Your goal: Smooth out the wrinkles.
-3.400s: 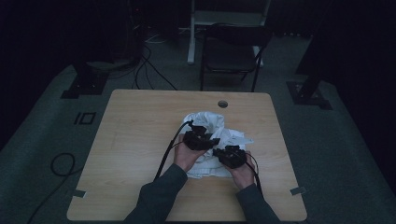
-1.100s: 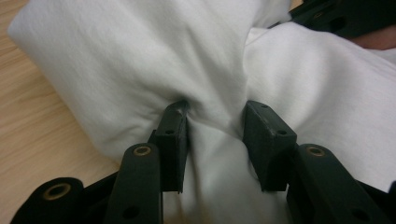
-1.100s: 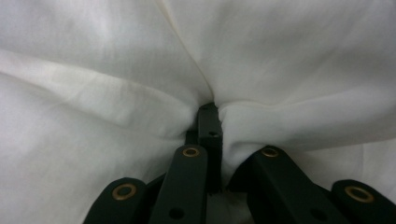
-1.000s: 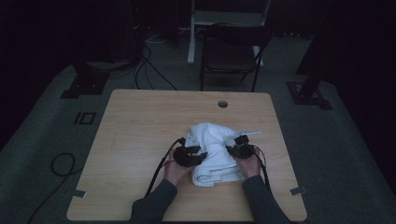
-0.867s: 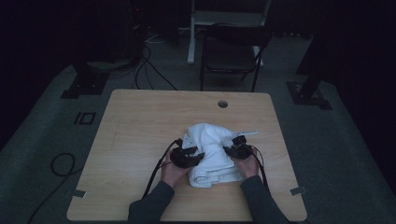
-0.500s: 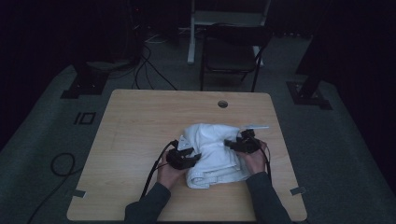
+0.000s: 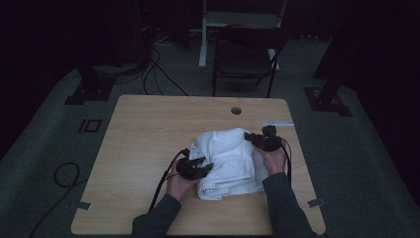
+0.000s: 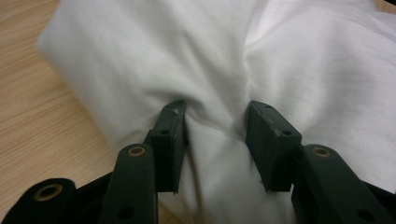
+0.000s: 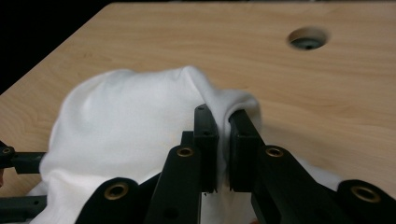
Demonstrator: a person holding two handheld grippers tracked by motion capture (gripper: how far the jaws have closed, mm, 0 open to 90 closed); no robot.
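A white cloth [image 7: 229, 161] was bunched on the table [image 7: 143, 134], right of centre, well inside every edge. The left gripper [image 8: 219, 140] was set at its near left side, jaws half open, a fold pressed between them. The right gripper [image 9: 223, 140] had just been closing, jaws nearly shut, pinching a raised fold at the far right. Bare wood was left around the hole [image 9: 307, 38].

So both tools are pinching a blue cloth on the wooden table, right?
Not quite: the cloth is white, not blue, as the high view shows. The left tool and right tool both pinch its folds, and it lies on the wooden table.
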